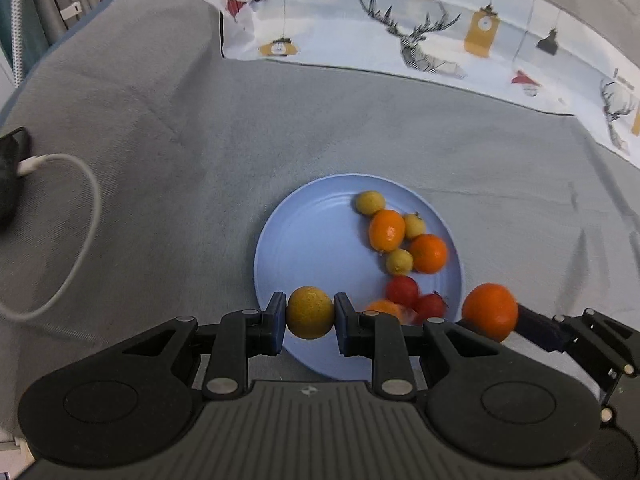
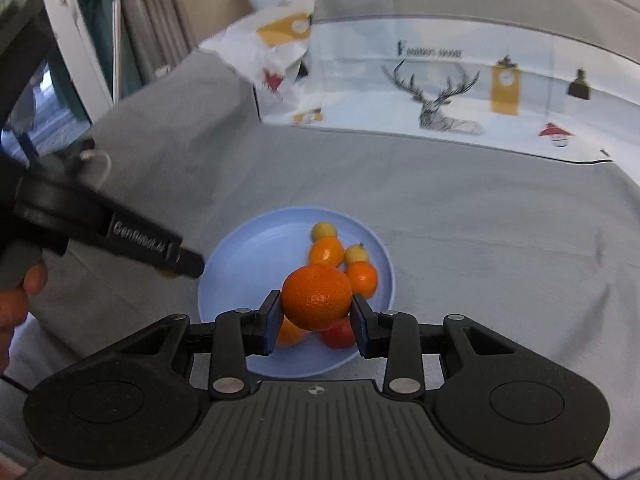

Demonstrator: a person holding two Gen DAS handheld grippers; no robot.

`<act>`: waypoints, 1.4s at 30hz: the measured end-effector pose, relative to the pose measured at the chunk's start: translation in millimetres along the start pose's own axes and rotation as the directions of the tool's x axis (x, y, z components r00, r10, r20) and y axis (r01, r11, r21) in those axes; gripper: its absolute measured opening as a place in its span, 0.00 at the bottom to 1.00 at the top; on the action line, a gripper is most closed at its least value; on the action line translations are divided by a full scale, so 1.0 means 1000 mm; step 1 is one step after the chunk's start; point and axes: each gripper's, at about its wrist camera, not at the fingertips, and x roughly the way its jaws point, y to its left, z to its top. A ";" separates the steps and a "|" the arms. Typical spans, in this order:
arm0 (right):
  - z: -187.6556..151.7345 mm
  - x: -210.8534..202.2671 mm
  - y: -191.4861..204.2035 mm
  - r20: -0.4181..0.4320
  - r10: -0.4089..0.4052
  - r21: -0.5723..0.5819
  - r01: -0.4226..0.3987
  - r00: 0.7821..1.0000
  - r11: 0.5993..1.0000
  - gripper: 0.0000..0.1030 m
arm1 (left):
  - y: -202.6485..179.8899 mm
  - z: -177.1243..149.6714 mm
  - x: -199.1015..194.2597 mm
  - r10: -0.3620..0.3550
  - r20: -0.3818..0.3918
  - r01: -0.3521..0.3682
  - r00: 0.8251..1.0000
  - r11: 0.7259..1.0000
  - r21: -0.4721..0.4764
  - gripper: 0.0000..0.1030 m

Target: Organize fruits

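Note:
A light blue plate (image 1: 312, 232) lies on the grey cloth and holds several fruits: small yellow ones (image 1: 370, 202), oranges (image 1: 386, 230) and red ones (image 1: 402, 290). My left gripper (image 1: 310, 318) is shut on a yellow-green fruit (image 1: 310, 317) over the plate's near left rim. At the plate's right edge my right gripper is shut on a large orange (image 1: 490, 310). In the right wrist view the right gripper (image 2: 316, 310) pinches that orange (image 2: 316, 296) above the plate (image 2: 248, 264). The left gripper (image 2: 188, 262) reaches in from the left.
A white cable (image 1: 80, 208) plugged into a black device (image 1: 12, 168) lies on the cloth at the left. A white printed sheet with deer and lamps (image 1: 420, 40) covers the back. A person's hand (image 2: 20, 292) holds the left gripper's handle.

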 end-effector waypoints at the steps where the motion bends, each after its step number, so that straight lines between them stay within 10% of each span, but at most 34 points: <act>1: 0.001 0.007 0.000 -0.012 0.003 -0.006 -0.003 1.000 1.000 0.37 | -0.001 0.002 0.005 0.004 -0.006 -0.004 1.000 1.000 0.001 0.27; 21: 0.008 0.084 -0.001 -0.107 0.008 -0.079 -0.017 0.994 0.997 0.38 | 0.006 0.023 0.069 0.046 -0.076 -0.044 0.996 0.998 0.037 0.28; 25: 0.007 0.087 -0.003 -0.123 0.027 -0.096 -0.039 0.992 0.995 0.70 | 0.003 0.018 0.062 0.051 -0.041 -0.048 0.998 0.996 0.069 1.00; 42: -0.025 -0.022 0.006 -0.063 -0.045 -0.025 0.044 0.997 0.999 0.91 | 0.012 -0.063 -0.045 0.079 0.052 -0.079 0.996 0.997 0.000 1.00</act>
